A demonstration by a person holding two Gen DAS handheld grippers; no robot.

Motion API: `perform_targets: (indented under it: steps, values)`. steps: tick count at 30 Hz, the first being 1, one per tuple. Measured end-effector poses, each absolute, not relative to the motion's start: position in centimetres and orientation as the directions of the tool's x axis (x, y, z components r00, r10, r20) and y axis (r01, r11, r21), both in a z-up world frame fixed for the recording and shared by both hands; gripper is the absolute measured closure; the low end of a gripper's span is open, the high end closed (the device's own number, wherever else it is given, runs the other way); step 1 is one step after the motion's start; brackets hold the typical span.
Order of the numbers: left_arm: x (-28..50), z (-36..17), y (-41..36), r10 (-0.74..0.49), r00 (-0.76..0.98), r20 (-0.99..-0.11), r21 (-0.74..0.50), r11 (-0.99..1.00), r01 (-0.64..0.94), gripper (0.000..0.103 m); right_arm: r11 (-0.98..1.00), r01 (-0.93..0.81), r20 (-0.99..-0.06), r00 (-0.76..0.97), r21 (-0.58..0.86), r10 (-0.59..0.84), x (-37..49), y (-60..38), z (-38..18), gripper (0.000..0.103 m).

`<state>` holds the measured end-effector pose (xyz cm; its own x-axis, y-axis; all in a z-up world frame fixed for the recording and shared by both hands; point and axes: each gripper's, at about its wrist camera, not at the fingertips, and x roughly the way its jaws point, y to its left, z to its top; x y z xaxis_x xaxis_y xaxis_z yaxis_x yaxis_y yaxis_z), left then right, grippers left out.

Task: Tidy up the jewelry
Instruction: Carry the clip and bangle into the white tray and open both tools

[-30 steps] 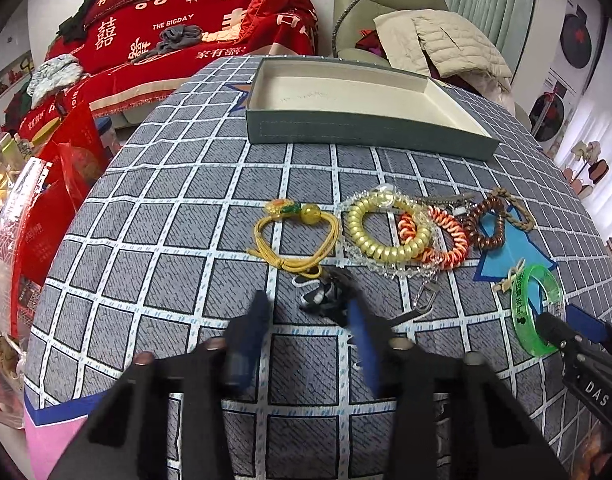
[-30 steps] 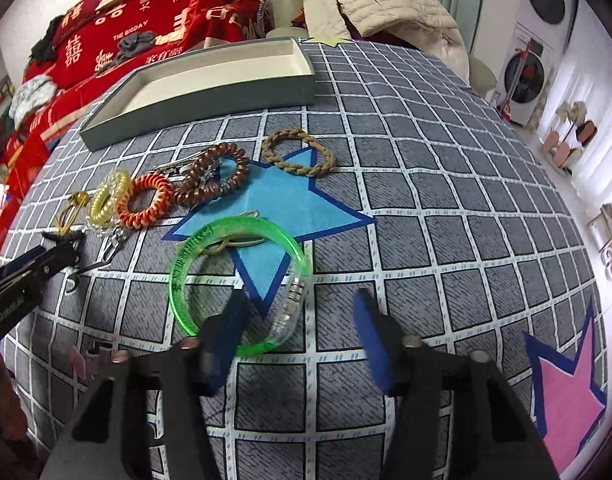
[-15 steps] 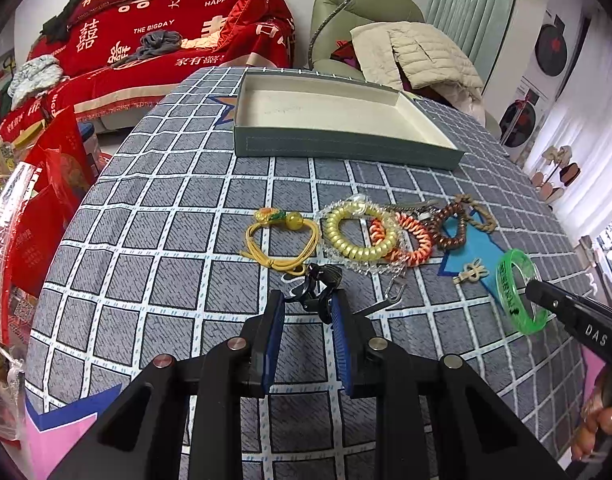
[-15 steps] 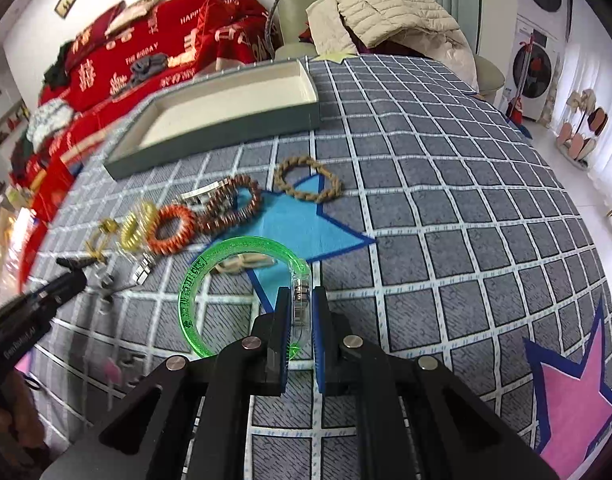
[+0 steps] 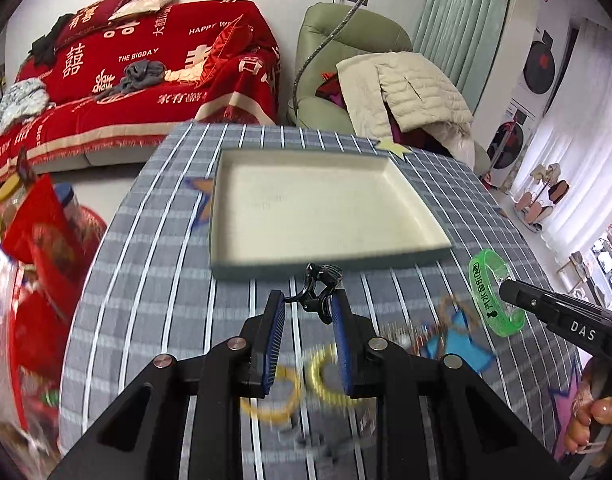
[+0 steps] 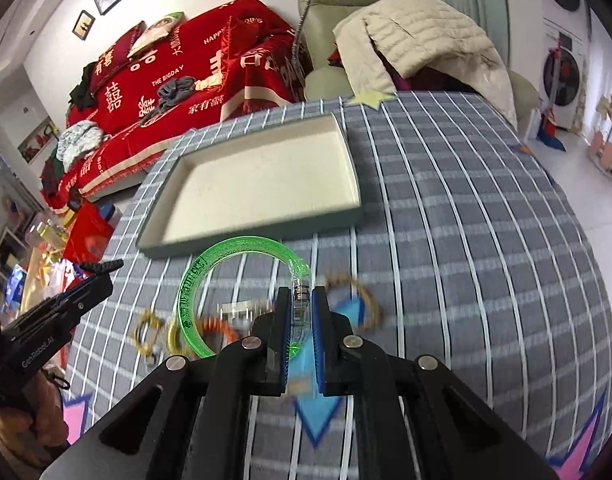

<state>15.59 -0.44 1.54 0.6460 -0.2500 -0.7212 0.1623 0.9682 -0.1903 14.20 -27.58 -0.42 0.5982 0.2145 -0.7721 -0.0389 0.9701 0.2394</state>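
Observation:
My left gripper [image 5: 307, 297] is shut on a small black tangled piece [image 5: 321, 280] and holds it in the air just before the near wall of the grey-green tray [image 5: 330, 270]. The tray's cream inside is bare. My right gripper [image 6: 300, 294] is shut on the clear clasp of a green bangle [image 6: 233, 246], lifted off the checked cloth in front of the tray [image 6: 257, 236]. The left wrist view shows the bangle [image 5: 489, 292] hanging from the right gripper [image 5: 504, 286] at the right. In the right wrist view the left gripper [image 6: 103, 267] comes in from the left.
Blurred on the cloth below lie yellow rings [image 5: 326, 376], an orange coil [image 6: 219, 326] and a brown braided band [image 6: 356, 292]. Red bags [image 5: 45, 240] stand off the table's left edge. Behind the table are a red sofa [image 5: 145, 64] and a green armchair [image 5: 346, 40] with a beige jacket.
Both grippers stood open over their pieces on the cloth, then shut on them. They have since risen and moved toward the tray, carrying the black piece and the green bangle.

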Motion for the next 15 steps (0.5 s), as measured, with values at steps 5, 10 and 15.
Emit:
perform_targets:
  steps: [5,10,15]
  values:
    - [21.1,1.2,-1.2,-0.222,0.641,-0.735,-0.164,0.975,0.150,0.059,0.965,-0.045,-0.773,0.589,0.259,0.236,19.3,-27.0,-0.2,0.092]
    - [25.7,-0.6,-1.7,-0.195,0.618,-0.762,-0.148,0.981,0.128,0.059,0.972,-0.038,-0.789,0.577,0.230,0.209,24.3,-26.1,-1.3,0.092]
    - [29.2,-2.8,-1.6,-0.160,0.591,-0.790,-0.123,0.987,0.103,0.059,0.979,-0.023,-0.811,0.557,0.202,0.181,28.6,-25.3,-3.3,0.092]
